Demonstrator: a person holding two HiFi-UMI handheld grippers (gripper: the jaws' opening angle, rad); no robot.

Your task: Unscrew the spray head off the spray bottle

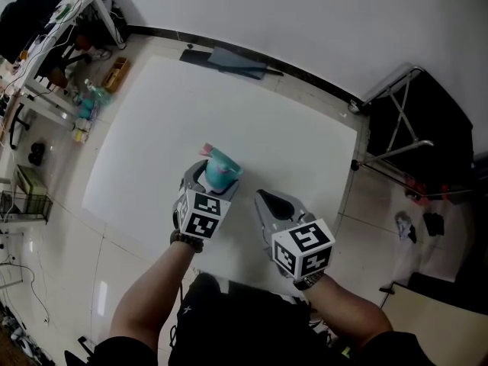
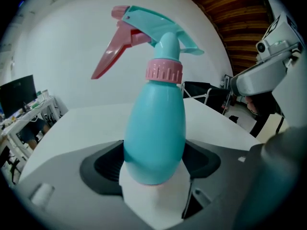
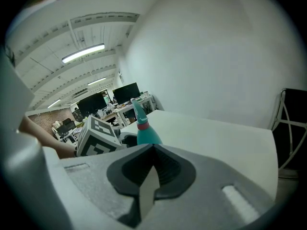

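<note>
A teal spray bottle [image 1: 222, 169] with a pink collar and trigger stands upright on the white table [image 1: 152, 128]. In the left gripper view the bottle [image 2: 156, 128] fills the middle, its spray head [image 2: 144, 30] pointing left. My left gripper [image 1: 216, 175] has its jaws around the bottle's lower body, the pads close against its sides; I see no firm press. My right gripper [image 1: 263, 196] hovers to the right of the bottle, shut and holding nothing. In the right gripper view the jaws [image 3: 153, 150] meet, and the bottle [image 3: 146, 134] shows beyond them beside the left gripper's marker cube [image 3: 96, 135].
A dark flat object [image 1: 236, 61] lies at the table's far edge. A black folding stand [image 1: 412, 120] is on the floor to the right. Cluttered desks [image 1: 69, 21] and small items [image 1: 88, 105] sit at the far left.
</note>
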